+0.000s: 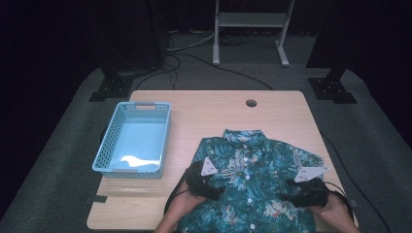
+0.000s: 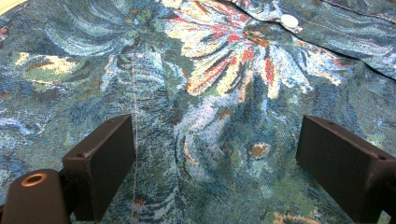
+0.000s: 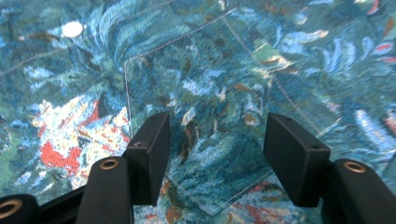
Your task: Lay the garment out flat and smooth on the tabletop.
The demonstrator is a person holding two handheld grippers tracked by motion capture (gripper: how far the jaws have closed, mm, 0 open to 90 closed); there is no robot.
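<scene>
Teal floral cotton — a short-sleeved shirt [image 1: 250, 187] lies spread flat, buttoned front up, on the near half of the wooden surface [image 1: 204, 109]. From the high view, the left gripper [image 1: 214, 190] and right gripper [image 1: 290, 190] rest over its lower body, one on each side of the button line. To the left, apart from the shirt, a pale blue slatted basket [image 1: 111, 145] holds nothing I can make out beyond a white glare.

Left gripper view: its jaws stand wide over the cloth [image 2: 219, 93], pinching nothing.

Right gripper view: jaws parted above the chest pocket [image 3: 219, 116], no fabric between them.

I judge the shirt light, limp and easily bunched — best pinched at a hem or side seam.
</scene>
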